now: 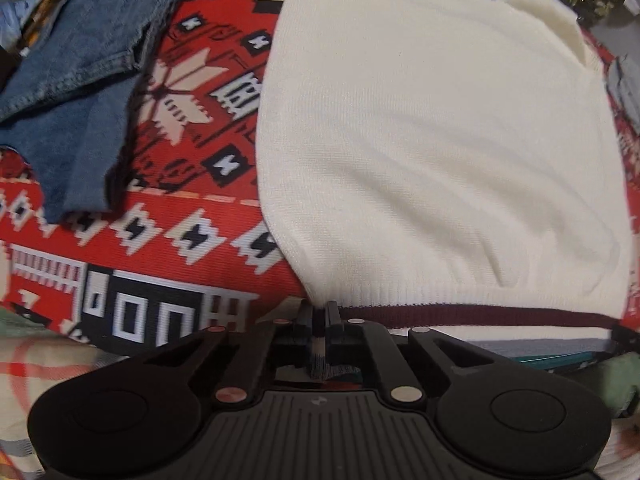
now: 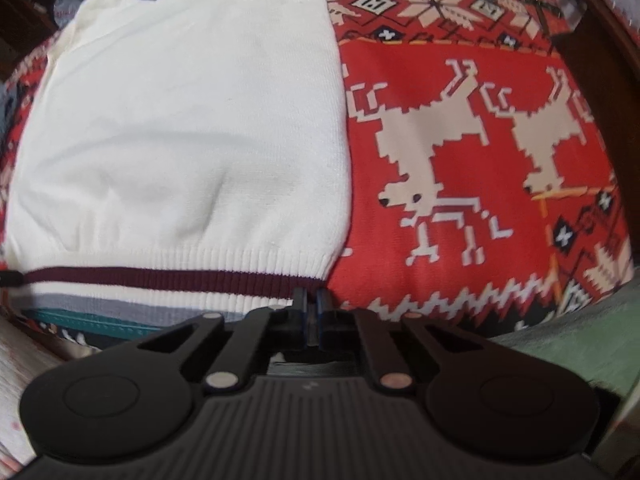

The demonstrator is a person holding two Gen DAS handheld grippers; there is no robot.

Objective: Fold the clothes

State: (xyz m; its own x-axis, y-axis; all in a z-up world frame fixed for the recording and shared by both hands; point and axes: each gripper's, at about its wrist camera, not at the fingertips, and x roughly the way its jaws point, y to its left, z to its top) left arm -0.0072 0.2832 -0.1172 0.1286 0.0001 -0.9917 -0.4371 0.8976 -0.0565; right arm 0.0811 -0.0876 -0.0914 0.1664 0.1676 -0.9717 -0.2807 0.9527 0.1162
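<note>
One cream sweater (image 1: 432,152) lies flat on one red patterned blanket (image 1: 168,240), its maroon-striped hem nearest the two grippers. The left gripper (image 1: 320,312) is pinched closed on the hem's left corner, and the right gripper (image 2: 312,300) is pinched closed on the right corner. One pair of jeans (image 1: 80,80) lies beside the sweater, apart from it.

The sweater (image 1: 440,140) is cream white, with a maroon and a grey stripe at the lower hem. The blanket (image 2: 460,152) is red with white reindeer and snowflakes. The jeans (image 1: 80,80), upper left, are blue.
</note>
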